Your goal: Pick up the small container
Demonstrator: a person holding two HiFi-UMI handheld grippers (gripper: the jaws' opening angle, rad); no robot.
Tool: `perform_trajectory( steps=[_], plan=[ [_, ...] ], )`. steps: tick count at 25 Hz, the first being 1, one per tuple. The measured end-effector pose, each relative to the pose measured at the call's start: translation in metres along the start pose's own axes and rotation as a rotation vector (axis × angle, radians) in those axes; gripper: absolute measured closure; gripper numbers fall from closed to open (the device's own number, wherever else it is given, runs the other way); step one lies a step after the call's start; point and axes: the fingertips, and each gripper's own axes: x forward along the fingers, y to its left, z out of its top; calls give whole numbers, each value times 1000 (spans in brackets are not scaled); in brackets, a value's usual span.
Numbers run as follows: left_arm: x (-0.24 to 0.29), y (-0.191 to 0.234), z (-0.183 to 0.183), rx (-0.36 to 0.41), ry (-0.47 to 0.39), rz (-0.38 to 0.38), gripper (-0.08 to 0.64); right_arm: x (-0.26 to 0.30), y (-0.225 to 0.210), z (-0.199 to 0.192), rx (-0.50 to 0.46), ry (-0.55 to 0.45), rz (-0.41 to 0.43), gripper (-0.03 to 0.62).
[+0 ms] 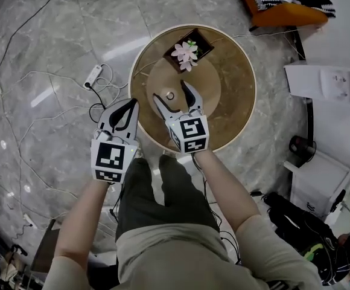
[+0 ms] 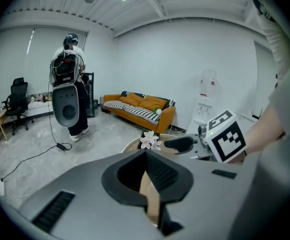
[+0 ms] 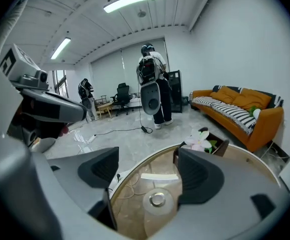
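Holding the right claw (image 3: 150, 174) spread wide above the round bench (image 1: 247, 71), one jaw to each side of the small container (image 3: 157, 203), pads clear of its walls. Opened that far, by the look of it, to pass round the body before closing. Nothing gripped as yet. Standing upright near the middle of the bench, clear-sided with a silvery cap, right between those jaws: the small container, well lined up for a squeeze. Holding the left claw (image 1: 130, 106) pressed shut on nothing, just off the bench's near left edge, probably parked aside as unneeded for so small a thing. Well apart from the reach, at the far rim: a flower (image 1: 185, 53) in its dark box (image 1: 202, 41)
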Motion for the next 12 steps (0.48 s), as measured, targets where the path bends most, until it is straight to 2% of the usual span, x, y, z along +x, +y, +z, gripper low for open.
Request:
perform_trajectory(
  steps=[6,12],
  plan=[
    [23,5,-49,-15,47,-4,554,36,-5,-59,34,74,-16,263],
    [38,6,-80,-19,63,-17,554,63,-15,-99,56,89,-48,259]
  ],
)
